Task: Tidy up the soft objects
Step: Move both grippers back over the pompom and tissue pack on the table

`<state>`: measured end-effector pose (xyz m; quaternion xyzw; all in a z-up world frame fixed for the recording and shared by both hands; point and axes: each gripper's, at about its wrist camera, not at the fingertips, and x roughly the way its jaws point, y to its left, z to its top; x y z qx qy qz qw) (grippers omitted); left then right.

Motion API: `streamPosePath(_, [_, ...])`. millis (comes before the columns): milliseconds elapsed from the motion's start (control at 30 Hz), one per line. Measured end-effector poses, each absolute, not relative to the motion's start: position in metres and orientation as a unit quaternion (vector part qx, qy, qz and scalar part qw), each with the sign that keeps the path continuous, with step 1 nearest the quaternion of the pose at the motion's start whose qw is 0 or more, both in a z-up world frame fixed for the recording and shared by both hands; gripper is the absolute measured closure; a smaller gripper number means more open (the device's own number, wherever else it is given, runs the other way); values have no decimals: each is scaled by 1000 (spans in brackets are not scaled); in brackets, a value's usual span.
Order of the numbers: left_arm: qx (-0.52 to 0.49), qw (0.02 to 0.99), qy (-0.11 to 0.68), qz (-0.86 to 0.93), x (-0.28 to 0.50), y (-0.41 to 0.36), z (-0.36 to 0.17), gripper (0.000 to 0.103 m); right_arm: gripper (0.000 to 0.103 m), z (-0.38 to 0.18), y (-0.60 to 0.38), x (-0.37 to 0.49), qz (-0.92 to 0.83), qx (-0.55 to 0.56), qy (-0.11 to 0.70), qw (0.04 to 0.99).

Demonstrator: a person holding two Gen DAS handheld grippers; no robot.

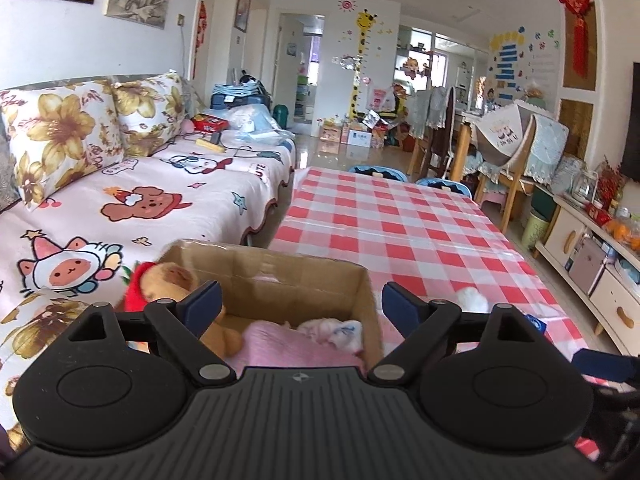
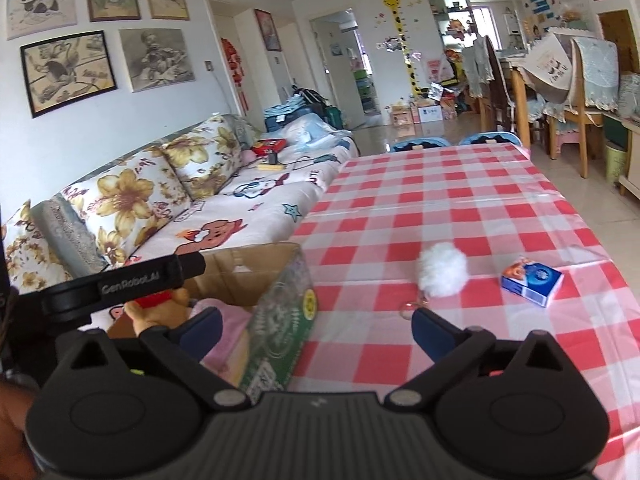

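A cardboard box (image 1: 320,276) stands at the near left corner of the checked table. Inside it lie a tan plush bear with a red part (image 1: 168,280), a pink cloth (image 1: 288,344) and a pale pink and white soft toy (image 1: 336,330). My left gripper (image 1: 300,304) hangs open over the box with nothing pressed between its pads. My right gripper (image 2: 318,328) is open too, straddling the box's green printed side wall (image 2: 280,332). A white fluffy pom-pom (image 2: 442,270) lies on the table ahead of the right finger. It also shows past the left gripper's right finger (image 1: 472,298).
A small blue tissue pack (image 2: 532,278) lies right of the pom-pom. The red and white checked tablecloth (image 2: 460,200) stretches ahead. A sofa with floral cushions (image 1: 120,184) runs along the left. Chairs (image 1: 512,148) and a low cabinet (image 1: 592,264) stand to the right.
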<state>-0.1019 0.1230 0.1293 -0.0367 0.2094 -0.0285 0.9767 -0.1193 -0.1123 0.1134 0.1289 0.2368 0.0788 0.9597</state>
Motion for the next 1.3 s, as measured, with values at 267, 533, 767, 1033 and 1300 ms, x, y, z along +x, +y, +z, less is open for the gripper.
streamPosePath(267, [0,974,220,-47,-104,105,124,0,3,110,-132,-123,56,121,236,963])
streamPosePath(533, [22,973,219,-65,-104,98,120,0,2,109,-159,-128,28,134,232,963])
streamPosePath(767, [42,972,217,-75,-102,99,117,0,2,107,-186,-133,-4,147,227,963])
streamPosePath(1033, [56,970,219,-88,-98,98,113,0,1,104,-214,-137,-38,149,216,964])
streamPosePath(1300, [69,968,221,-95,-91,100,110,0,1,94,-240,-134,-65,158,219,961])
